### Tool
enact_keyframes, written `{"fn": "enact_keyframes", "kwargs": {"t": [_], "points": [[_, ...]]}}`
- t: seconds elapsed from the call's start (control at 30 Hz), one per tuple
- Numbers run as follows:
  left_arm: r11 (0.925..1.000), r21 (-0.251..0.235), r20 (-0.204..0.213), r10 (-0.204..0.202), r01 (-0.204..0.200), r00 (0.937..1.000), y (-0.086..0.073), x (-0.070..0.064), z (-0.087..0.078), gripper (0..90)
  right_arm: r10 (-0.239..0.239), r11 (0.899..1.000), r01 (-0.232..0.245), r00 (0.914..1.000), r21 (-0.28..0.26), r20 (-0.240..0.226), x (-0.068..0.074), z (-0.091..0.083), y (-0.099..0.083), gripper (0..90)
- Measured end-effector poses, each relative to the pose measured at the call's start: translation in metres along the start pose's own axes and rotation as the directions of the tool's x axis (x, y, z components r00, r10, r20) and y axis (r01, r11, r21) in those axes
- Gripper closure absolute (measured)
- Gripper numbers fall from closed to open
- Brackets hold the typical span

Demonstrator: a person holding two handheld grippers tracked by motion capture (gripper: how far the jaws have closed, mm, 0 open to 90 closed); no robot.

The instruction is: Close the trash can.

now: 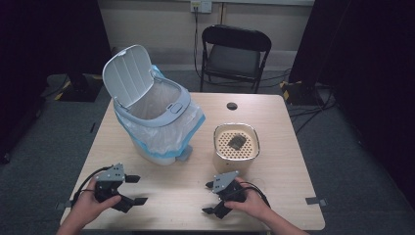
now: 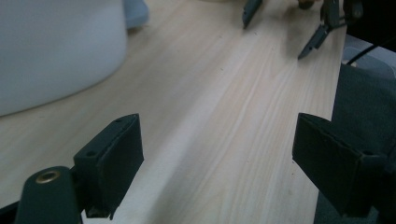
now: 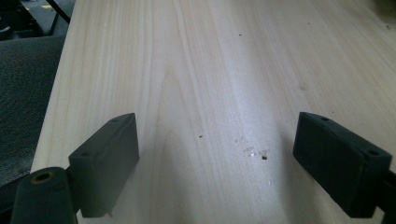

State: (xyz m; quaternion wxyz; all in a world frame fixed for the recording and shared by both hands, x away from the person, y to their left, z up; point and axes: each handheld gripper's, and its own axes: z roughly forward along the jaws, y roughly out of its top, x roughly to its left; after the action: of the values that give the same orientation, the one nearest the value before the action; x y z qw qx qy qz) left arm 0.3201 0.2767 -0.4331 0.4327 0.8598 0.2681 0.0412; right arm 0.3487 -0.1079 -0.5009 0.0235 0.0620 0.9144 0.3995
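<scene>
Black and empty, the left gripper (image 1: pixel 135 190) rests low over the near left part of the pale wooden table (image 1: pixel 274 112), its jaws spread wide with nothing between them. In the left gripper view the same two dark pads (image 2: pixel 112 161) stand far apart above bare wood grain. The right gripper (image 1: pixel 209 198) sits at the near middle of the table, held in the person's right hand (image 1: pixel 252 202), and its jaws are likewise spread wide and hold nothing; the right gripper view shows them well apart over the plain tabletop, with a few small specks (image 3: pixel 256 153) on the wood between them. The two grippers point towards each other and lie well apart. The person's left hand (image 1: pixel 88 208) grips the left tool from below.

Just beyond the right gripper stands a cream, rounded-square container with a perforated top (image 1: pixel 236 146), and a small dark object (image 1: pixel 237 142) lies on that perforated surface. Beyond the left gripper, near the table's far left part, stands a white plastic waste bin with a grey-blue rim (image 1: pixel 161 117), lined with a clear bag; its ribbed white lid (image 1: pixel 127 74) is raised and tilted back. In the left gripper view the bin's pale wall (image 2: pixel 56 51) rises at the left. The bin and the cream container stand apart, side by side.

Behind the table a black folding chair (image 1: pixel 235 54) faces it on the grey floor.
</scene>
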Motion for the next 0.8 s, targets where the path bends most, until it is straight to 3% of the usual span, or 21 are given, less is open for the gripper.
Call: {"fn": "enact_keyframes", "kwargs": {"t": [0.17, 0.43, 0.57, 0.8], "points": [[0.9997, 0.000, -0.027, -0.023, 0.023, 0.9994, 0.015, 0.009, -0.019, 15.9, -0.001, 1.000, 0.001, 1.0000, 0.002, 0.005, 0.000, 0.000, 0.000, 13.5], [0.9996, -0.010, -0.072, -0.025, 0.024, 0.9971, 0.040, 0.022, -0.044, 16.0, -0.002, 1.000, 0.002, 1.0000, 0.001, 0.005, 0.000, 0.000, 0.000, 13.4], [0.9984, -0.043, -0.086, -0.041, 0.038, 0.9954, 0.053, 0.027, -0.055, 16.0, -0.004, 1.000, 0.004, 1.0000, 0.002, 0.007, 0.001, 0.000, 0.000, 13.3], [0.9982, -0.043, -0.117, -0.046, 0.041, 0.9921, 0.074, 0.035, -0.075, 16.0, -0.008, 1.000, 0.008, 0.9999, -0.001, 0.011, 0.000, 0.000, 0.000, 13.3]]}}
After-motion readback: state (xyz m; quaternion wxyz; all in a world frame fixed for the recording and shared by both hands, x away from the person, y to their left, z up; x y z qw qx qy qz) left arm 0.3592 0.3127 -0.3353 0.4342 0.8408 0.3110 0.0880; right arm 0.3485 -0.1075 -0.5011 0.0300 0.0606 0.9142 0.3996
